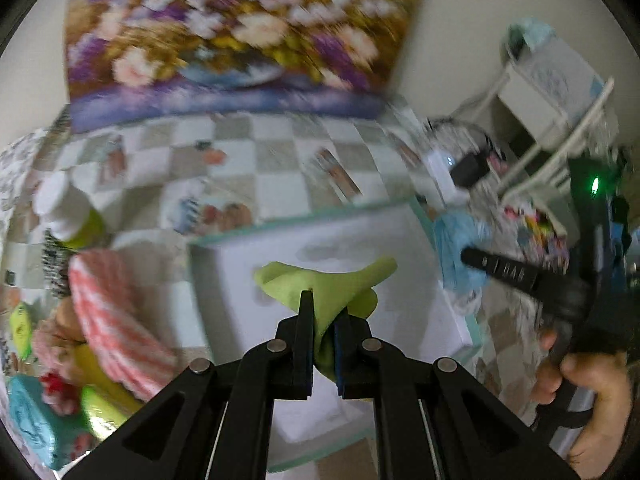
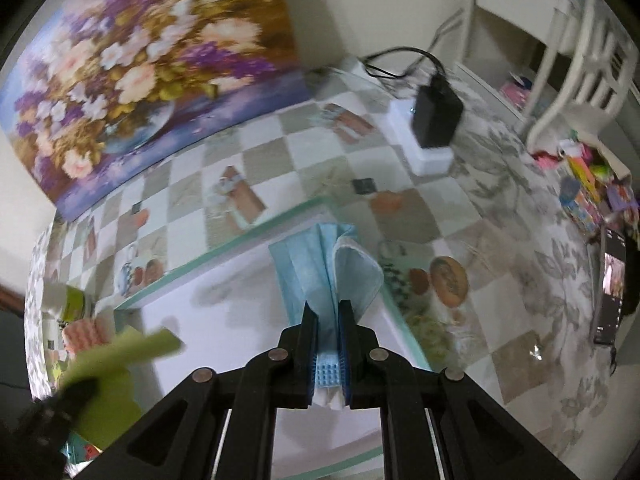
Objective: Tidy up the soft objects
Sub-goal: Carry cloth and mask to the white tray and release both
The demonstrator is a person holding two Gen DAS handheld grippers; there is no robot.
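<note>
My left gripper [image 1: 325,312] is shut on a lime green cloth [image 1: 328,282] and holds it above a white tray with a mint rim [image 1: 404,224]. My right gripper [image 2: 328,312] is shut on a light blue cloth [image 2: 316,256] above the tray's far right corner [image 2: 240,236]. The right gripper shows in the left wrist view [image 1: 504,272] with the blue cloth [image 1: 456,248]. The green cloth and the left gripper show blurred at the lower left of the right wrist view [image 2: 116,356].
A pile of soft things lies left of the tray: a pink striped cloth [image 1: 112,320], a turquoise item [image 1: 32,420], yellow-green pieces. A white-capped green bottle [image 1: 68,212], a floral painting [image 1: 232,36], a white box with a black adapter [image 2: 432,128], a phone [image 2: 610,280], a white chair [image 2: 576,68].
</note>
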